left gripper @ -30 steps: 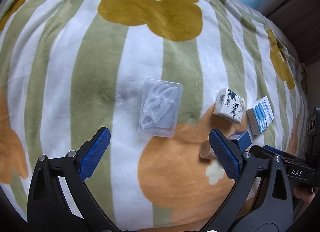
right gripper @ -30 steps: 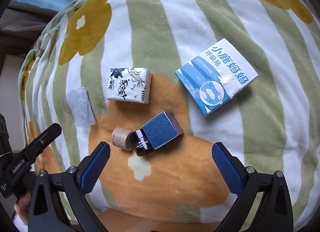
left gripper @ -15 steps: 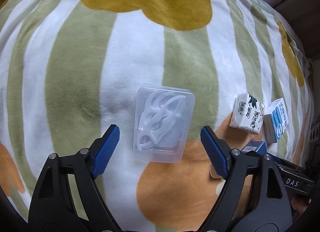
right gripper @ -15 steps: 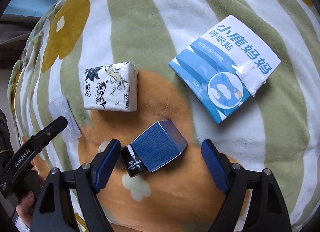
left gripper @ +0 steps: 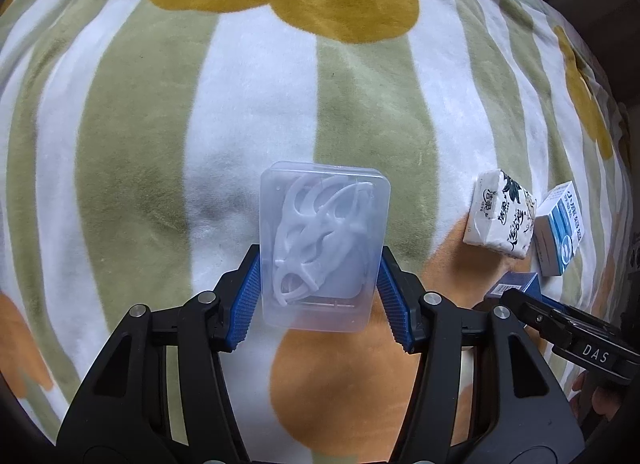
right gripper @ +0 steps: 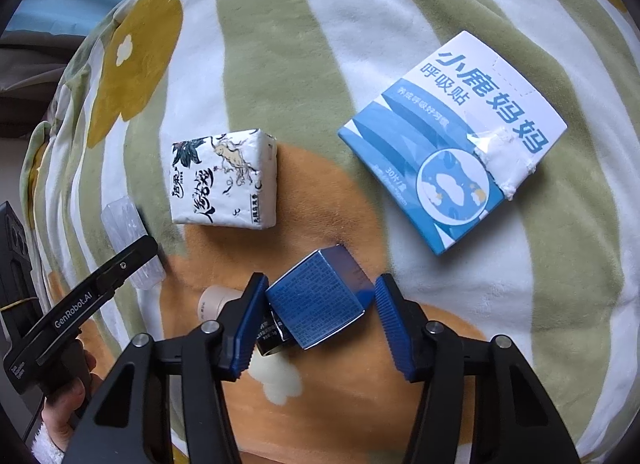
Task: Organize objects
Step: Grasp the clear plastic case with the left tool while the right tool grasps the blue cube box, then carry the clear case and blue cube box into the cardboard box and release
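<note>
On the striped flower blanket (left gripper: 248, 112), the left gripper (left gripper: 320, 288) is clamping its jaws on the clear floss-pick case (left gripper: 324, 244), while the right gripper (right gripper: 318, 318) is straddling the dark blue box (right gripper: 320, 300) — jaws seemingly touching it, grip unclear — near the tissue pack (right gripper: 226, 180).

On the blanket (right gripper: 320, 76), the tissue pack (right gripper: 226, 180) lies left of the flat carton (right gripper: 452, 144), the 2 well apart. In front of them, between the pads of the right hand-held gripper (right gripper: 318, 322), sits the small box (right gripper: 320, 304), with a jar (right gripper: 270, 338) touching it below and a round cap (right gripper: 214, 302) just left. Farther left lies the clear case (left gripper: 324, 246), between the pads of the left hand-held gripper (left gripper: 320, 296). In the left wrist view, the tissue pack (left gripper: 500, 220) and carton (left gripper: 560, 234) sit to its right.
</note>
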